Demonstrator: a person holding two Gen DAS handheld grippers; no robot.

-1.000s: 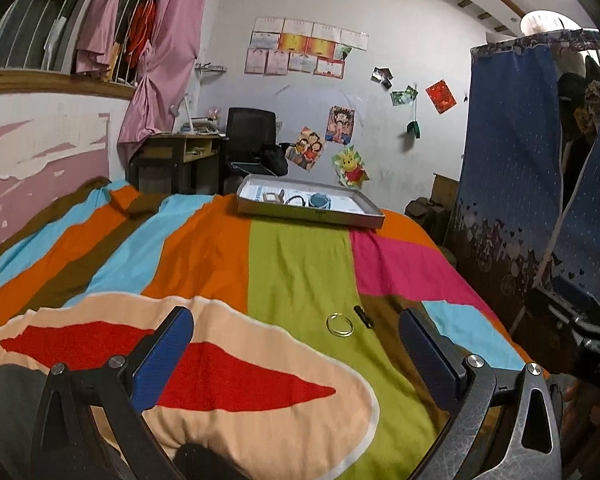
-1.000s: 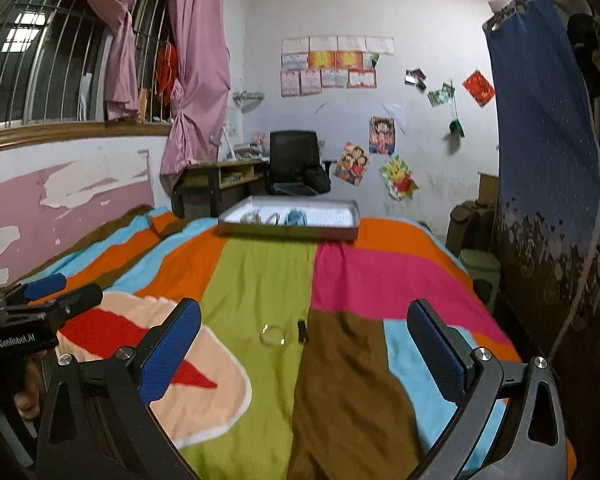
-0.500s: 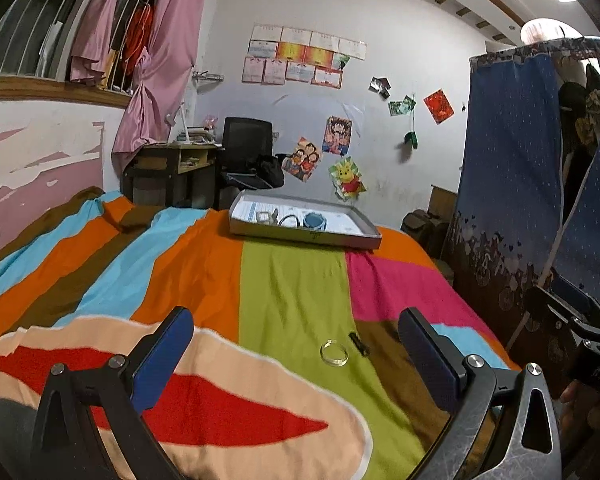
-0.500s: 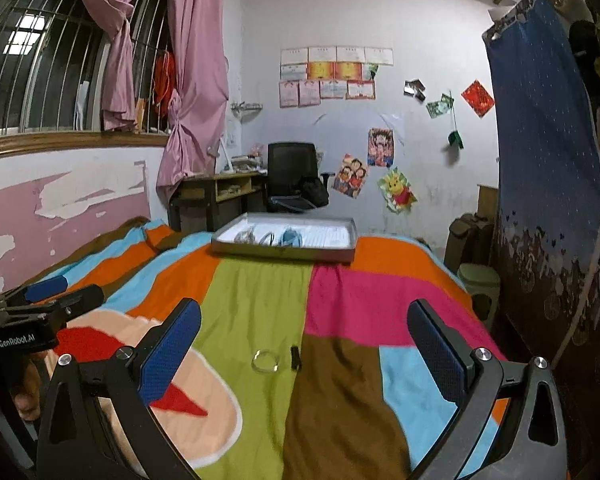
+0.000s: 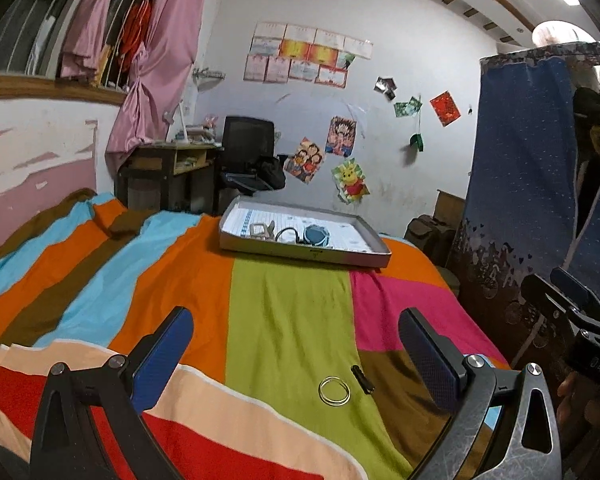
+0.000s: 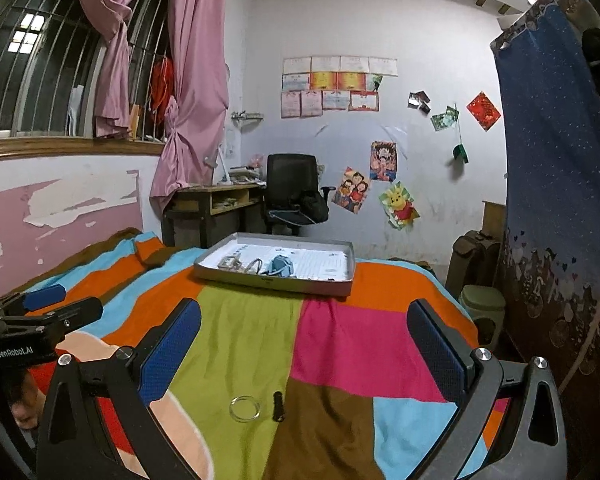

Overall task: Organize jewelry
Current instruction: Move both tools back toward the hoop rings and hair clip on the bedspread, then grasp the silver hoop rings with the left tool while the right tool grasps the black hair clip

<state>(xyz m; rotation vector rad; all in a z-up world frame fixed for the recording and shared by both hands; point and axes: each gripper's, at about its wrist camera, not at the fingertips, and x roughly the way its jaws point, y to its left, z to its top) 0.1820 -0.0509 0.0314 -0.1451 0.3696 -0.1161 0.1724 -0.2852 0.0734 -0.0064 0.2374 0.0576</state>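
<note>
Your left gripper (image 5: 296, 354) hangs over the striped bedspread (image 5: 288, 312), jaws spread wide and empty. Your right gripper (image 6: 304, 344) is likewise spread, holding nothing. Lower centre of each view: a thin ring bangle (image 5: 334, 390) lies flat on the green stripe, with a small dark clip (image 5: 362, 379) just beside it on its right, apart. Upper centre: the shallow grey tray (image 5: 312, 254) sits on the bedspread, already holding several jewelry pieces (image 5: 300, 234), too small to tell apart.
</note>
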